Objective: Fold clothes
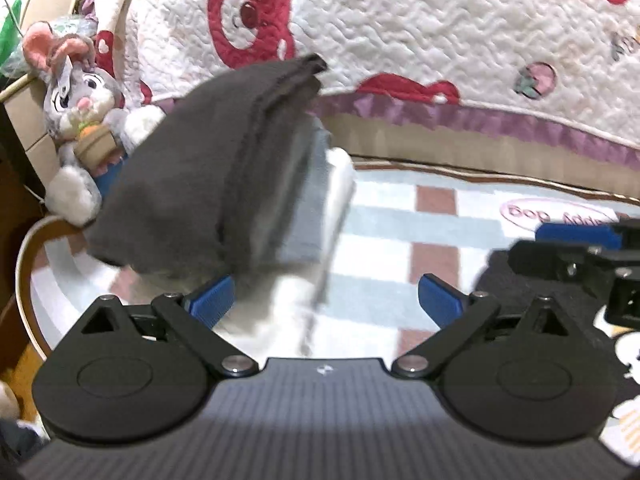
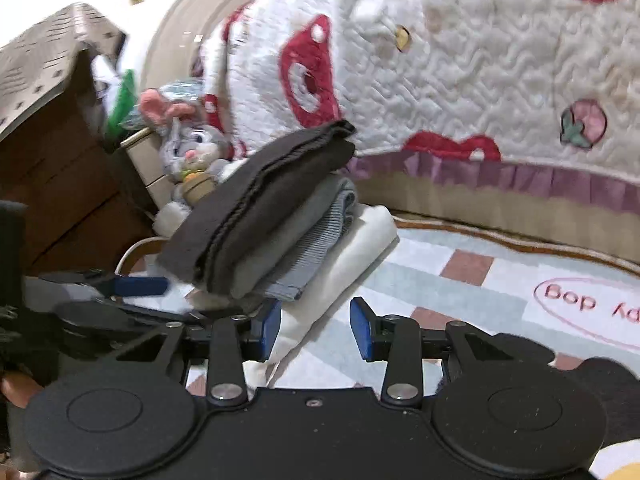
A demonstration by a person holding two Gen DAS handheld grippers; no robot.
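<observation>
Stack: we see a folded dark brown knit garment (image 2: 256, 200) on top of a folded grey-blue ribbed garment (image 2: 316, 248) and a folded white cloth (image 2: 360, 240), far left on the pastel checked rug (image 2: 460, 280).
Left gripper (image 1: 326, 300): jaws wide apart, nothing between the pads; blur hides the stack's near edge.
Right gripper (image 2: 316, 330): jaws partly apart, we see no cloth gripped.
Background: grey plush rabbit (image 2: 192, 160) just left of stack; white quilted bedspread with red prints (image 2: 480, 80) behind.

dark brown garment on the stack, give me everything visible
The brown garment is folded into a flat, thick rectangle of several layers, in soft, matte knit-like fabric with a stitched edge. It lies tilted on top of the stack, resting on a grey garment, above a blue ribbed one and a white one. Neither gripper touches it.
</observation>
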